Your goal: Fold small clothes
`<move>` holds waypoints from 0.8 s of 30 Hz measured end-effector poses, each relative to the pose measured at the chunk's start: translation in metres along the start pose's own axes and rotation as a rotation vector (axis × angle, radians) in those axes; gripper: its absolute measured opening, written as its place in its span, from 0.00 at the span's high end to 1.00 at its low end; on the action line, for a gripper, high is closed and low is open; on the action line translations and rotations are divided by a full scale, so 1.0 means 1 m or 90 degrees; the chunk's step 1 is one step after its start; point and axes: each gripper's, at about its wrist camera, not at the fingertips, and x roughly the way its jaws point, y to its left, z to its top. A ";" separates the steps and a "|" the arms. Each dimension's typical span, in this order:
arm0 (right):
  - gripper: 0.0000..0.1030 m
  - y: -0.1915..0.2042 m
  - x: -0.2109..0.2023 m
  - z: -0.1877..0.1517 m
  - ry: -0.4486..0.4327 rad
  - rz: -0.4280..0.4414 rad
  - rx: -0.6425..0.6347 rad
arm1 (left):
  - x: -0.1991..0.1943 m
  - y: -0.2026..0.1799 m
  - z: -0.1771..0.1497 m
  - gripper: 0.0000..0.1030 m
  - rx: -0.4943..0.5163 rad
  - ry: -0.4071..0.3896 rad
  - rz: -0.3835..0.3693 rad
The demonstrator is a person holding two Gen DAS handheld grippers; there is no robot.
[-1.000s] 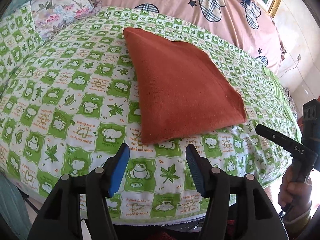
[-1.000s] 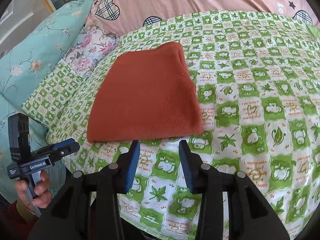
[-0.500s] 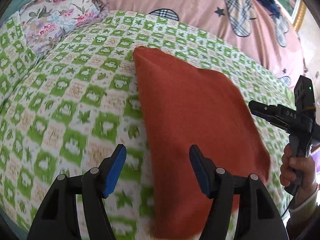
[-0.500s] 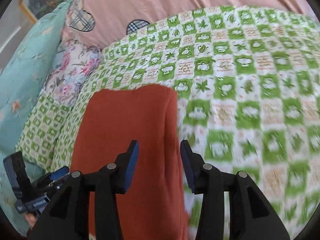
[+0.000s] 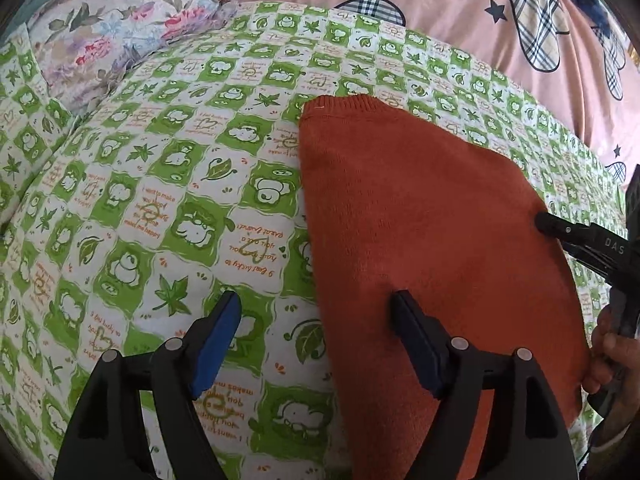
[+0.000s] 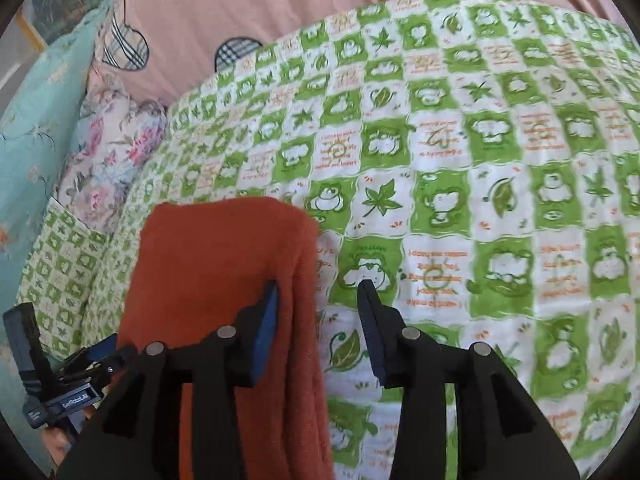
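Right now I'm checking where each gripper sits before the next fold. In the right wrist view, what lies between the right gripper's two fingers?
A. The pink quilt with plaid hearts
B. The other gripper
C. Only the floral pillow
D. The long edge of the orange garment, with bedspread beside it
D: the right gripper, its jaws closing, straddles the orange garment edge, one finger over the cloth, the other over the green checked bedspread.

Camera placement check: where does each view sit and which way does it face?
Left wrist: on the left gripper, angled down at the orange cloth's left edge; jaws opening astride it; right gripper and hand at right.
Right wrist: on the right gripper, jaws closing astride the cloth's right edge.
Shared: cloth, green bedspread.
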 end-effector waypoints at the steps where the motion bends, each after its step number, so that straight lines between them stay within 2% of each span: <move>1: 0.60 0.003 -0.014 -0.005 -0.014 0.001 -0.003 | -0.004 -0.001 -0.002 0.24 0.001 -0.001 0.003; 6: 0.59 0.021 -0.050 -0.029 -0.037 0.028 -0.025 | -0.027 -0.010 -0.018 0.24 0.022 -0.017 0.033; 8: 0.58 0.029 -0.059 -0.044 -0.030 0.029 -0.038 | -0.038 -0.014 -0.028 0.19 0.027 -0.022 0.044; 13: 0.51 0.046 -0.075 -0.078 -0.014 0.028 -0.070 | -0.057 -0.015 -0.050 0.18 0.038 -0.013 0.050; 16: 0.44 0.057 -0.084 -0.100 -0.001 0.033 -0.099 | -0.069 -0.015 -0.064 0.18 0.043 -0.014 0.048; 21: 0.24 0.067 -0.099 -0.129 -0.001 0.014 -0.130 | -0.084 -0.015 -0.085 0.17 0.068 -0.024 0.070; 24: 0.19 0.069 -0.107 -0.142 -0.002 0.007 -0.136 | -0.092 -0.015 -0.098 0.16 0.080 -0.028 0.079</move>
